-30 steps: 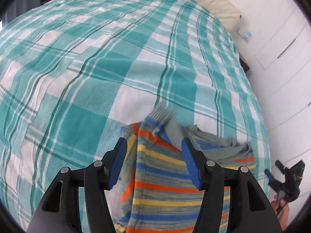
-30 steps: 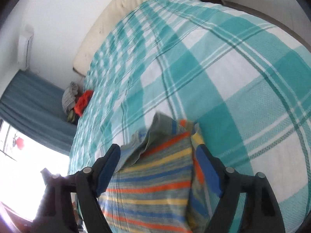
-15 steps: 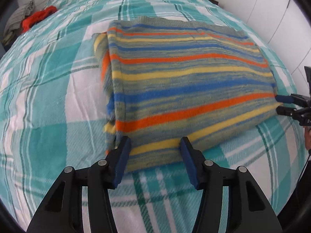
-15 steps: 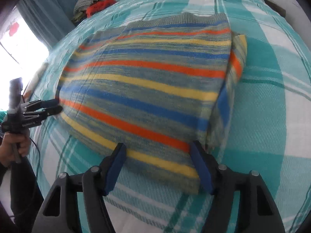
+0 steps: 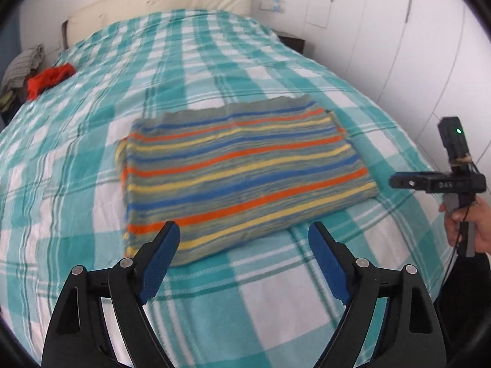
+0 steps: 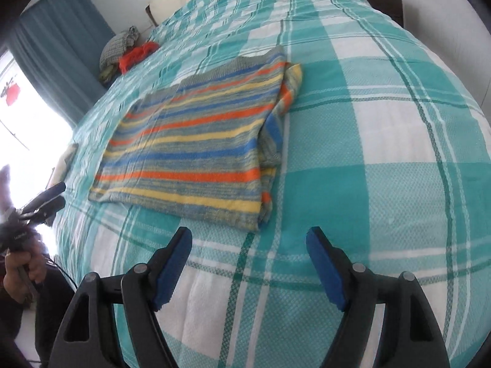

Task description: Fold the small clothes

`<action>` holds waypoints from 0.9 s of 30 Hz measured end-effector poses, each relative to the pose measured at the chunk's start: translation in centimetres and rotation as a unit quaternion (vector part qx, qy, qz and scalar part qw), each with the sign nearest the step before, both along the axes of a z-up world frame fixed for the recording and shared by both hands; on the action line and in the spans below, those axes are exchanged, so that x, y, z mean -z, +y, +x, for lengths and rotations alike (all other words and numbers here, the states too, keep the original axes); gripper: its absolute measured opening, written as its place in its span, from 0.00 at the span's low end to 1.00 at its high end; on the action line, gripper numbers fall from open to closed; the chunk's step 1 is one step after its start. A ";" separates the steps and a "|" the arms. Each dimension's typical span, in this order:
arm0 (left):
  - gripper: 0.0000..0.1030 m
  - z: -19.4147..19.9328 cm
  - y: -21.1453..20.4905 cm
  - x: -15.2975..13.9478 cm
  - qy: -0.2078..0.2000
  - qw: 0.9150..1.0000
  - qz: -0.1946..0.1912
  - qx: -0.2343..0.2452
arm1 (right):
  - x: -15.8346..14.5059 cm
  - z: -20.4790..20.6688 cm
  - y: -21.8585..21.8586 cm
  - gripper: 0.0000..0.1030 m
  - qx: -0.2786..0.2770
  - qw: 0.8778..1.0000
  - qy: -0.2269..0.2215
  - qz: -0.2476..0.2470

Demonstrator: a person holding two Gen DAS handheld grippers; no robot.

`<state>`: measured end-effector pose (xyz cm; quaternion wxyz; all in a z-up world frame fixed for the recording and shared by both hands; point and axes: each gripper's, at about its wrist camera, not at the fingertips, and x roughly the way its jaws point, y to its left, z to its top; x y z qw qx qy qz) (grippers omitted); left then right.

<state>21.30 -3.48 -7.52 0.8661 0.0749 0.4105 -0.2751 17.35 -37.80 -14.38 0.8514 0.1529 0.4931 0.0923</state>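
A striped garment (image 5: 245, 178) in blue, orange, yellow and grey lies folded flat in a rectangle on the teal plaid bed cover (image 5: 214, 306). My left gripper (image 5: 244, 233) hovers just short of its near edge. The jaws are opening and nothing is between them. In the right wrist view the same garment (image 6: 196, 141) lies ahead and to the left. My right gripper (image 6: 248, 236) stands off its near corner over bare cover, jaws opening and empty. Each gripper also shows from the side in the other view: the right gripper (image 5: 399, 181) and the left gripper (image 6: 52, 199).
A red cloth (image 5: 50, 78) and a grey bundle (image 5: 21, 67) lie at the bed's far left edge. A cream headboard (image 5: 159, 3) closes the far end. White cupboard doors (image 5: 399, 46) stand on the right. A teal curtain (image 6: 61, 46) and a bright window (image 6: 18, 107) are on the left.
A second ago both grippers held the striped garment up off the bed. It came down folded flat, and both grippers let go, drew back from its near edge and spread their jaws wider.
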 end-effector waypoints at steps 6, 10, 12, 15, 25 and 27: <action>0.84 -0.4 -12.4 3.9 -0.015 0.990 0.017 0.137 | -0.3 7.0 -3.9 0.74 0.052 0.996 -0.005 0.076; 0.83 0.5 -17.2 7.0 0.008 0.988 0.019 0.152 | 1.4 11.5 -5.2 0.74 0.057 0.990 0.019 0.127; 0.79 0.9 -18.6 8.4 0.025 0.986 0.020 0.166 | 2.2 13.6 -5.3 0.72 0.047 0.987 0.031 0.150; 0.77 0.1 -19.7 8.7 -0.001 0.980 0.023 0.197 | 2.8 16.8 -4.8 0.59 0.028 0.986 0.042 0.156; 0.08 2.5 -12.1 4.6 0.037 0.991 -0.103 0.072 | 0.4 20.6 -1.9 0.08 0.024 0.989 0.026 0.143; 0.08 2.7 -7.9 3.0 0.042 0.988 -0.143 0.038 | -1.7 20.9 -0.3 0.08 0.004 0.990 0.011 0.142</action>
